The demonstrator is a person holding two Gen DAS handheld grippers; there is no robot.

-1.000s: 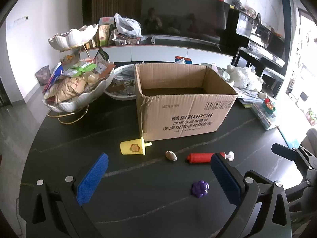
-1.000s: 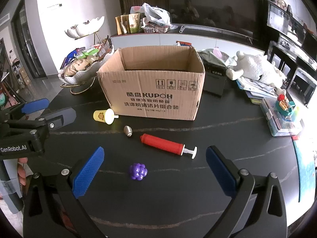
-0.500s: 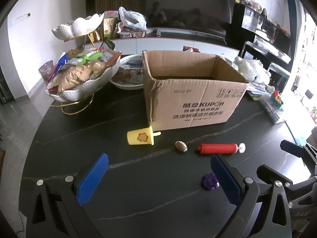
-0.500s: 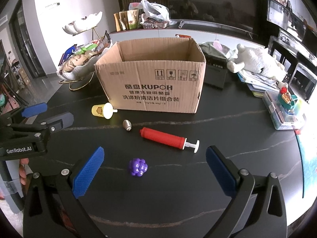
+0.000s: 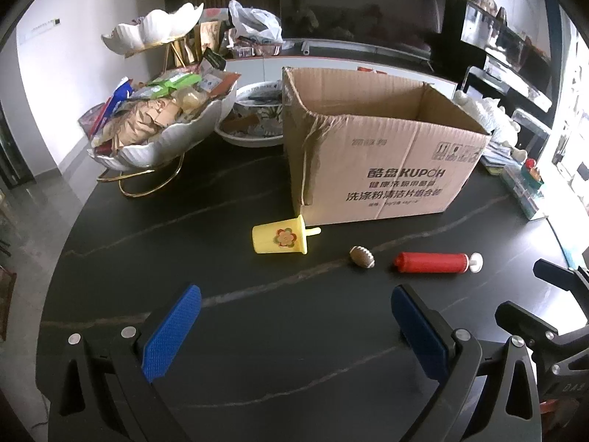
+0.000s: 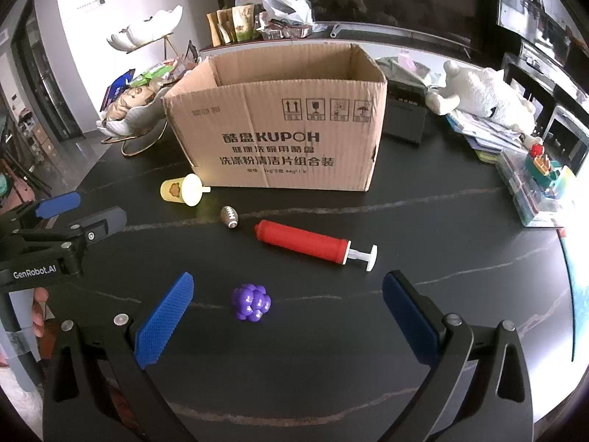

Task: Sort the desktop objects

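Both views have closed in on the 4 toys. Right gripper [image 6: 287, 311], spread and empty, brackets the purple plastic grape cluster [image 6: 251, 302] at lower centre, ready to grasp; left gripper [image 5: 294, 326], also spread and empty, faces the yellow plastic popsicle [image 5: 280, 240] below the open brown cardboard box [image 5: 383, 154], the likely destination.

An open cardboard box [image 6: 279, 129] stood upright on the dark table [image 6: 423, 221]. Before it lay a yellow popsicle toy [image 5: 281, 240] on its side near the box's corner, a small brown football [image 6: 229, 216], and a red hand pump [image 6: 305, 242] with a white handle. A purple grape cluster [image 6: 251, 302] sat nearest, apart from the rest.
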